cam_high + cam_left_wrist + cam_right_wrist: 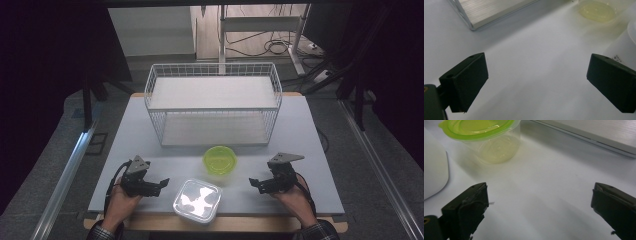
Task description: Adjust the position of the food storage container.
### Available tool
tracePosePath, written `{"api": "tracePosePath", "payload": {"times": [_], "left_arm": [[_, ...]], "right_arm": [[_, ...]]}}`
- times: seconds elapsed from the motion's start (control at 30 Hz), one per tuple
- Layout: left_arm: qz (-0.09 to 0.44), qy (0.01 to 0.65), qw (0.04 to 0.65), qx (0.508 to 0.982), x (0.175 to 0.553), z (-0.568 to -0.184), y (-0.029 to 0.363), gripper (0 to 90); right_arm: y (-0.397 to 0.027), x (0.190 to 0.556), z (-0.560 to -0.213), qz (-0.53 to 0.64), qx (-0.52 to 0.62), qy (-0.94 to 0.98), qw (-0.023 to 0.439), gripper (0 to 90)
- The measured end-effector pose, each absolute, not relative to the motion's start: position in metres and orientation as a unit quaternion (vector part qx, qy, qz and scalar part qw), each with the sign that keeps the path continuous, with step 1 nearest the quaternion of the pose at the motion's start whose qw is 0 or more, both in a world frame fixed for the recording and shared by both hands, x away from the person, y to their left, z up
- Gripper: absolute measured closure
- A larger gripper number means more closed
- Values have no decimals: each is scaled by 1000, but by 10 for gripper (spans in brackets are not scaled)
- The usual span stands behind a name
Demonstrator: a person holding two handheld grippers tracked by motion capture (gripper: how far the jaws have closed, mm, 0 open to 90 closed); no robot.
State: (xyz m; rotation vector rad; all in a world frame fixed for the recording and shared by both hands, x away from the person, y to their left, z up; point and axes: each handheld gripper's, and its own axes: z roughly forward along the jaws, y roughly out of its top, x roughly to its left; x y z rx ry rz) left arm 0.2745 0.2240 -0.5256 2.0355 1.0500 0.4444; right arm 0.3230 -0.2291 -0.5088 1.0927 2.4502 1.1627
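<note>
Nearest, a white-lidded square container (197, 200) sits at the desk's (310, 150) front edge, between the left hand-held gripper (162, 183) and right hand-held gripper (253, 183), both wide open, empty. A green-lidded tub (220, 159) stands just behind, before the wire basket (212, 102). Nothing is grasped yet; next, probably, close in on one container.

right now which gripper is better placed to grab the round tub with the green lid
Probably the right. The right gripper is open, and the green-lidded round tub sits unobstructed ahead of its jaws. The left gripper, also open, has the square white-lidded container alongside its path to the tub.
</note>
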Motion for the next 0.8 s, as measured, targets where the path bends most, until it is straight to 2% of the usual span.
{"api": "tracePosePath", "payload": {"times": [0.4,0.6,0.8], "left_arm": [[165,418,376,810,275,-526,221,45],[146,414,390,810,275,-526,221,39],[150,410,381,815,275,-526,219,54]], "right_arm": [[-223,323,-507,392,370,837,87,212],[-219,322,-505,394,370,838,76,300],[-217,320,-499,388,357,846,76,469]]}}
